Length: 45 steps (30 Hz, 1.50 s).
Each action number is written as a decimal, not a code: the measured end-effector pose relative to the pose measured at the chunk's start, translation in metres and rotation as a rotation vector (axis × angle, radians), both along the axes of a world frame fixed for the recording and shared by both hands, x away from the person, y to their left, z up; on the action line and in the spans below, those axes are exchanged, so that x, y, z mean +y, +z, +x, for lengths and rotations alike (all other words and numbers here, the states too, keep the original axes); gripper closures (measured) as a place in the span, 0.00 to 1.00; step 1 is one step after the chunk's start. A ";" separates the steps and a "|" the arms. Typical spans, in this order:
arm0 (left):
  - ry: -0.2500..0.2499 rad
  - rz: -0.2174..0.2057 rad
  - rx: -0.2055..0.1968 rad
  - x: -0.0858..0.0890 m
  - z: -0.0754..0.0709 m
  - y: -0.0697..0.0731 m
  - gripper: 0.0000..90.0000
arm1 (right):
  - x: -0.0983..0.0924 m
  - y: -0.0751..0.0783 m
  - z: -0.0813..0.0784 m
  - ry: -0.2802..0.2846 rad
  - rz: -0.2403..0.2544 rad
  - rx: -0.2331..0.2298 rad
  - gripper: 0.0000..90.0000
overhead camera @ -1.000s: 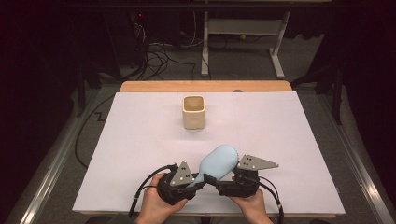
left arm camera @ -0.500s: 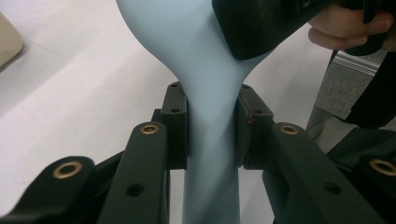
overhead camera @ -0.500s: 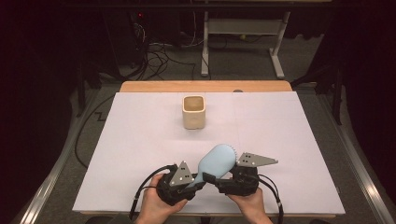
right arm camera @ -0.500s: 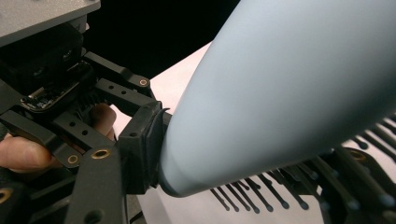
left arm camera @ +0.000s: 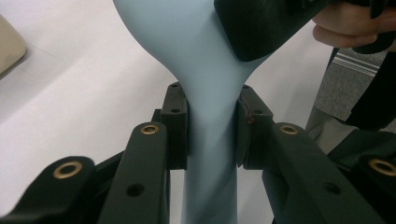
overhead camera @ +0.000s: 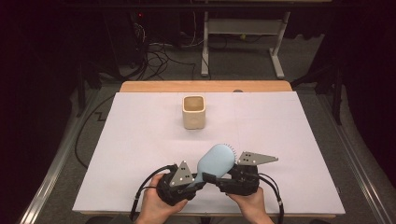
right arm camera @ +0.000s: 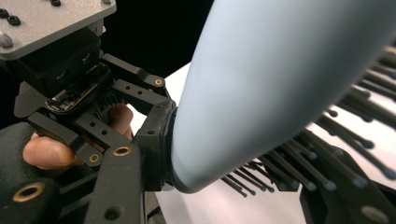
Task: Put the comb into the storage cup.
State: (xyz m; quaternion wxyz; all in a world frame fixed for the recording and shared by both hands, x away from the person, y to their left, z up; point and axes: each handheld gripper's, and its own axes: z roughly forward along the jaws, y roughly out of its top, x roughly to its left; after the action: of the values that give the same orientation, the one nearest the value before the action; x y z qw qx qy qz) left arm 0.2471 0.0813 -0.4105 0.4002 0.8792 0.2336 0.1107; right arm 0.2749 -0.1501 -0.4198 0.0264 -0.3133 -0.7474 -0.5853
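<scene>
A pale blue hairbrush (overhead camera: 215, 161) with dark bristles, a cream cup (overhead camera: 194, 112), a white table (overhead camera: 140, 140).

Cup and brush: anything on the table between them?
Nothing. In the high view the white tabletop is bare between the cup and the brush, held up by both grippers.

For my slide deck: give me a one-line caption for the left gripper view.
Left gripper clamps the pale blue plastic hairbrush by its handle above the white table.
</scene>
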 end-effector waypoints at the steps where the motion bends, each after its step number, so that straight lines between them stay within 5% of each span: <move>1: 0.002 0.002 -0.005 0.000 0.000 0.000 0.78 | 0.000 0.000 0.000 0.002 0.006 0.006 0.59; 13: 0.015 0.020 -0.008 0.000 0.001 -0.001 0.78 | 0.004 0.002 0.002 0.015 0.001 0.013 0.64; 19: 0.013 -0.011 -0.001 0.002 0.001 0.000 0.77 | 0.004 0.004 0.003 0.019 0.004 0.010 0.64; 37: 0.016 -0.072 0.030 0.008 0.006 0.000 0.53 | 0.002 0.007 0.004 0.017 -0.004 0.004 0.64; 45: 0.024 -0.099 0.043 0.015 0.007 -0.001 0.59 | 0.003 0.007 0.005 0.018 -0.017 0.012 0.64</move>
State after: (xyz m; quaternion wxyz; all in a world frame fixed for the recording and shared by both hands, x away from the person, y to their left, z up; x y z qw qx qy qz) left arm 0.2544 0.0961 -0.4114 0.4367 0.8577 0.2578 0.0849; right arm 0.2797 -0.1471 -0.4131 0.0336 -0.3104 -0.7549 -0.5767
